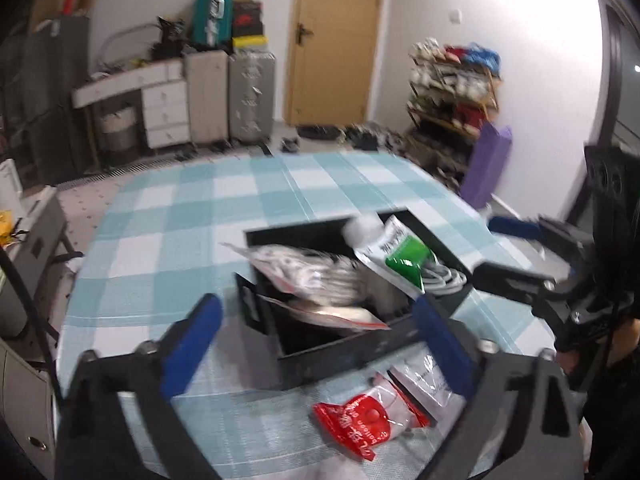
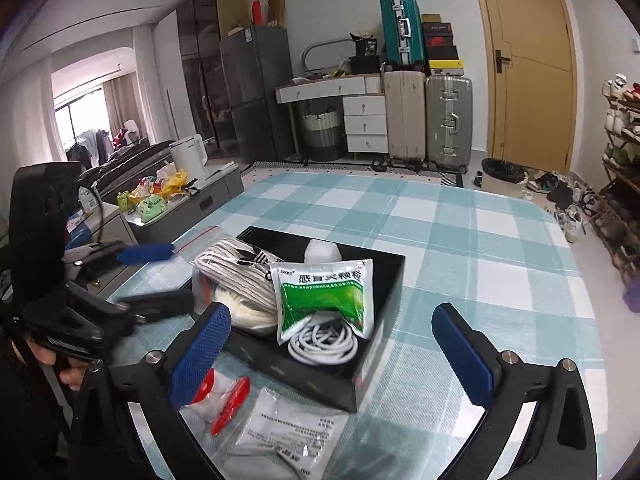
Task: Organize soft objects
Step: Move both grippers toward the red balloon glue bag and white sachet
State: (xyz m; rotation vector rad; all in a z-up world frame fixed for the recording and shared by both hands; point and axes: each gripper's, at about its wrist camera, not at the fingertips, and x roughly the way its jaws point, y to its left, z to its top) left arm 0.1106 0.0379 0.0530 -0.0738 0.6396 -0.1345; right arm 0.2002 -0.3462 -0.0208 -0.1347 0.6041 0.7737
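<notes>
The black box (image 2: 360, 376) is sitting on the checked tablecloth (image 2: 480, 240) in front of me, crowded with soft things: a green and white sachet (image 2: 324, 292) is leaning over a coil of white cable (image 2: 324, 340), a bag of striped knitwear (image 2: 236, 276) is lying beside it, and a white bottle cap (image 2: 323, 251) is poking up behind. On the cloth just in front of the box, a red and white packet (image 1: 360, 420) and a clear packet with printed text (image 2: 284, 432) are lying next to each other, outside the box. My left gripper (image 1: 316, 344) is hovering over these two packets with its blue pads spread wide, gripping nothing; the near edge of the box is showing between them. My right gripper (image 2: 332, 340) is standing equally wide, also empty, its pads flanking the near corner of the box. Beyond the table, suitcases (image 2: 428, 116) are standing against the wall beside a wooden door (image 2: 528, 68).
</notes>
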